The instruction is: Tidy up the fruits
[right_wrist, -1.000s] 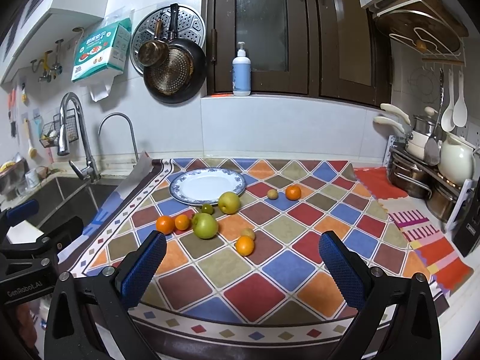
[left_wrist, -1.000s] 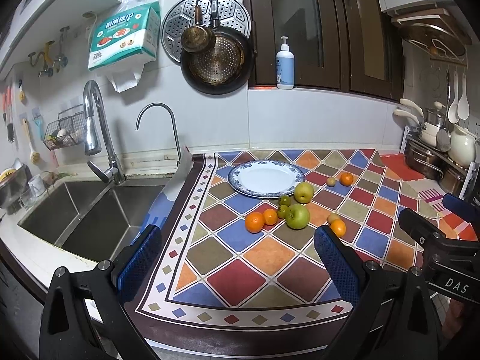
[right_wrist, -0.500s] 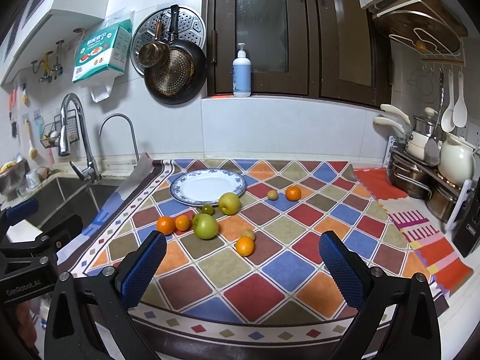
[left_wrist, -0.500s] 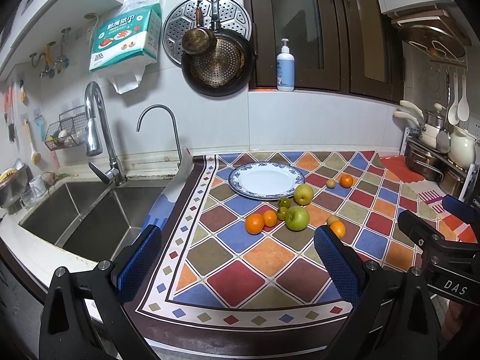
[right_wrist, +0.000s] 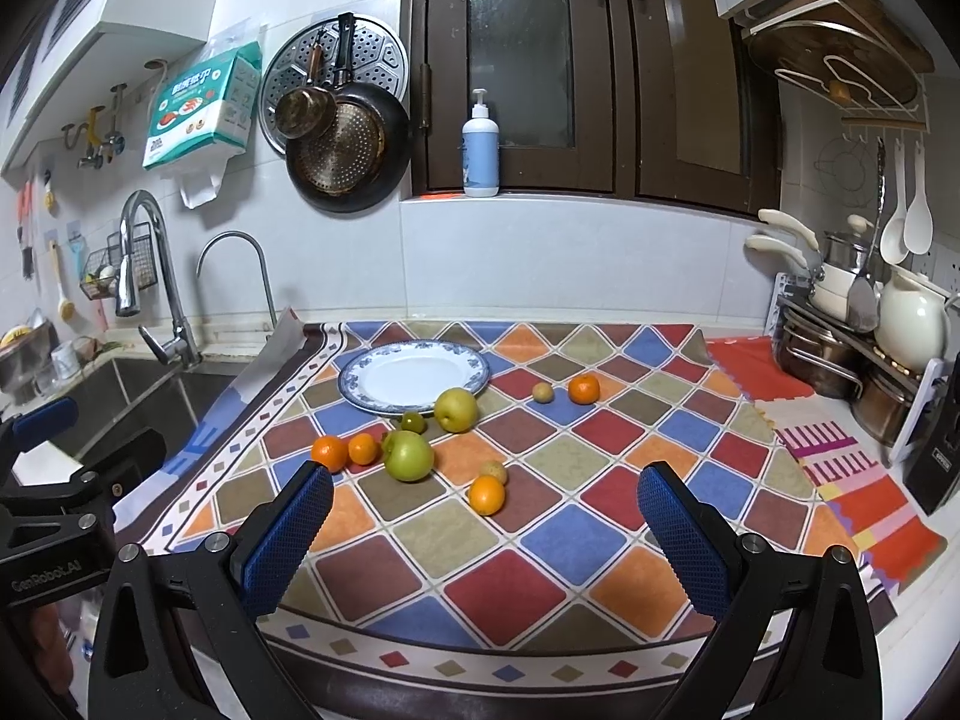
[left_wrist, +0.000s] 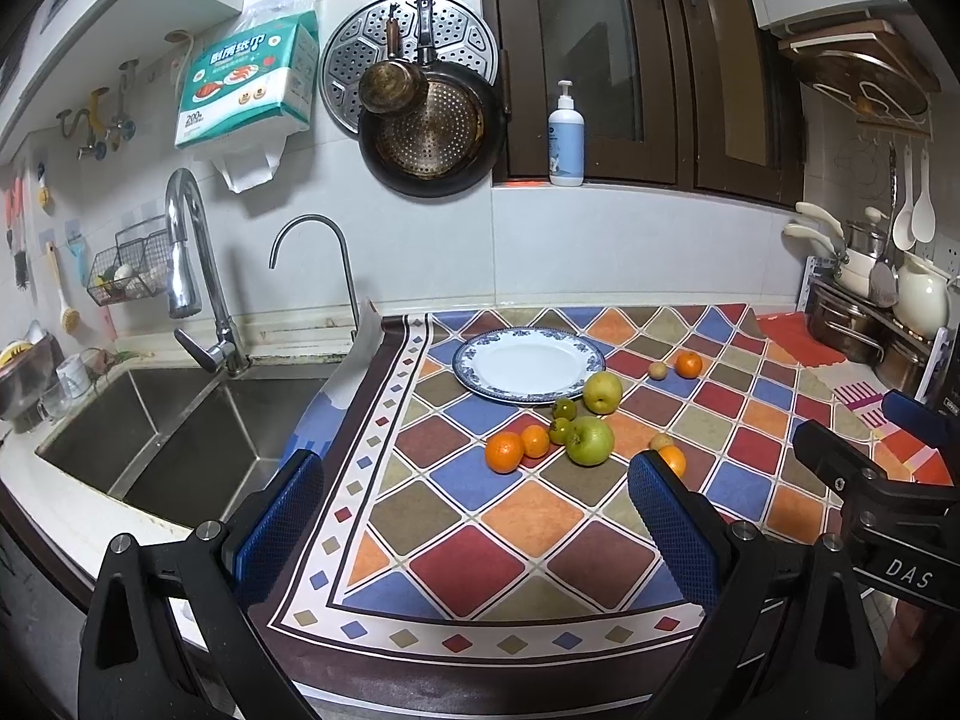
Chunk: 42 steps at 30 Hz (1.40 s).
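Observation:
A white plate with a blue rim [left_wrist: 528, 365] [right_wrist: 414, 377] lies bare at the back of the diamond-patterned mat. In front of it sit two green apples [left_wrist: 590, 441] [right_wrist: 456, 410], small green fruits [left_wrist: 564, 408], several oranges [left_wrist: 504, 452] [right_wrist: 486, 495] and small yellowish fruits [right_wrist: 543, 392]. My left gripper [left_wrist: 474, 501] hangs open over the mat's front left, short of the fruit. Open too, my right gripper [right_wrist: 483, 516] is held near the front edge, with an orange showing between its fingers farther off. Both hold nothing.
A steel double sink [left_wrist: 174, 438] with two taps lies left of the mat. Pots, a white jug and utensils [right_wrist: 870, 330] crowd the right end of the counter. Pans [left_wrist: 429, 132] hang on the tiled wall; a soap bottle [right_wrist: 480, 147] stands on the ledge.

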Available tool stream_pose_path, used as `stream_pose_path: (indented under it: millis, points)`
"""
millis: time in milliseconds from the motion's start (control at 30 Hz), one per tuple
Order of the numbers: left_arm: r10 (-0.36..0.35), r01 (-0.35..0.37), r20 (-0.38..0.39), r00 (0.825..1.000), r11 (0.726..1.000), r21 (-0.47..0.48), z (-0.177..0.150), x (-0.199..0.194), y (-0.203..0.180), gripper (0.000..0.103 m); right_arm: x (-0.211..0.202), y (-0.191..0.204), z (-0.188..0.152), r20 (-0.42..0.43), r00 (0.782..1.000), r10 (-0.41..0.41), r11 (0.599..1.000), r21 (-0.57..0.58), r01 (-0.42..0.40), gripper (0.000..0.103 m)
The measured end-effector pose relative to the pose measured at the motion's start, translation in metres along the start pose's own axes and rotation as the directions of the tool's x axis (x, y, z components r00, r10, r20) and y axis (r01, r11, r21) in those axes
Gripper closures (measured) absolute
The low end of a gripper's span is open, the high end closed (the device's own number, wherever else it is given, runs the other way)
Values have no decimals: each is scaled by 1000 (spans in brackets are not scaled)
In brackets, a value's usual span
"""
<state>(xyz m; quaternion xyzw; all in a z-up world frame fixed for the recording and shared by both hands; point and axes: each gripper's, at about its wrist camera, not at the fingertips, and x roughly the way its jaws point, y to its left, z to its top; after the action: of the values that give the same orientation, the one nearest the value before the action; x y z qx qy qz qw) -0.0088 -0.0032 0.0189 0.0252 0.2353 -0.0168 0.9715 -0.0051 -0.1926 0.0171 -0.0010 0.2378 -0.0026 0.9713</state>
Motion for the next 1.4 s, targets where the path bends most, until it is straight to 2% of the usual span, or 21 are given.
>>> stream_pose_path:
  millis: [633,867,1167,1400]
  points:
    - [-1,1,-5,1000,1000,2,3,1,0,0,1,0,-1,-2,1000,0,1000,-1,0,1]
    - [-3,3,-19,1000,1000,8,5,14,3,0,5,1,-1,-13,1000,2,1000,-2,-2,1]
    - [-16,17,-49,999,1000,18,0,44,11,0,30,12,0,-38,999,23,999,-26,-24,1]
    - [-35,37,-30,999,997,67,2,72,17,0,63,25,3,-70,997,44,998,-42,-47,1]
